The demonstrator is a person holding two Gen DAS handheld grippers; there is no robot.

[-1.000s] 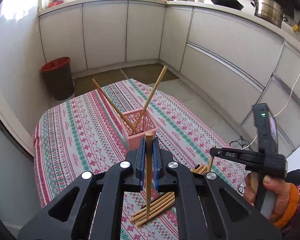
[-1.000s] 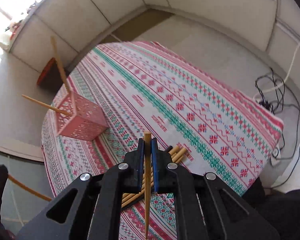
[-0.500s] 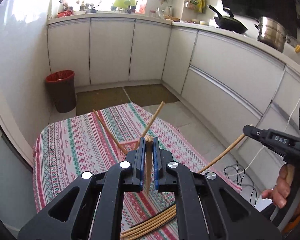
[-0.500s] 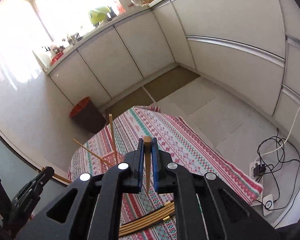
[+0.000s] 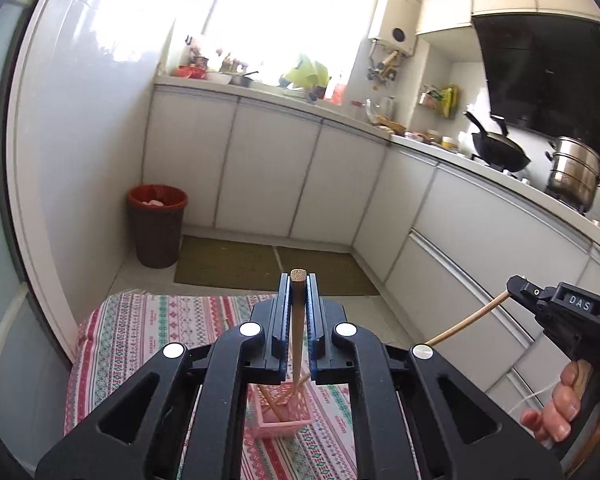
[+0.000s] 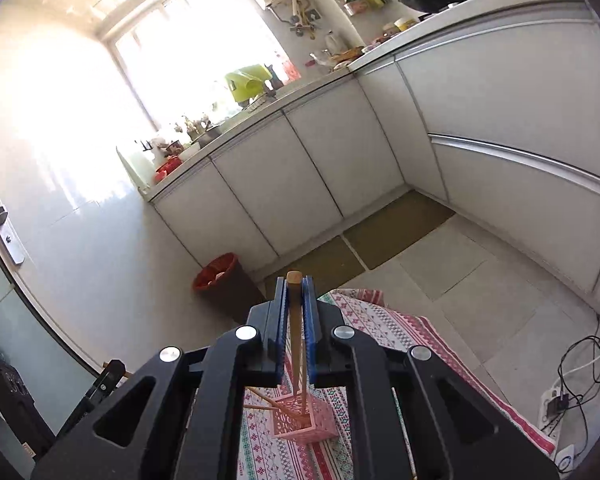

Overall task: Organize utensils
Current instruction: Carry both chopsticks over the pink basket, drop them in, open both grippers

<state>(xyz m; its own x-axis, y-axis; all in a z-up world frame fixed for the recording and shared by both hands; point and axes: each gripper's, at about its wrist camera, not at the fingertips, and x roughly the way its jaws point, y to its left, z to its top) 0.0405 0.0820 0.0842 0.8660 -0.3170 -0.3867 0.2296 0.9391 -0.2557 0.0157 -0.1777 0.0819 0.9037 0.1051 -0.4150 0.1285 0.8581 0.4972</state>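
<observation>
Left gripper clamps chopstick; right gripper clamps second chopstick, above pink basket.

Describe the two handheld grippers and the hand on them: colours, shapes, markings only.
Both are matte black plastic. The left gripper and right gripper each show angular linkage arms with triangular cut-outs, round silver pivot bolts, and blue ribbed pads lining the fingers. From the left wrist view, the right gripper's side carries white "DAS" lettering. The bare right hand grips its handle, an orange sleeve edge behind it.
</observation>
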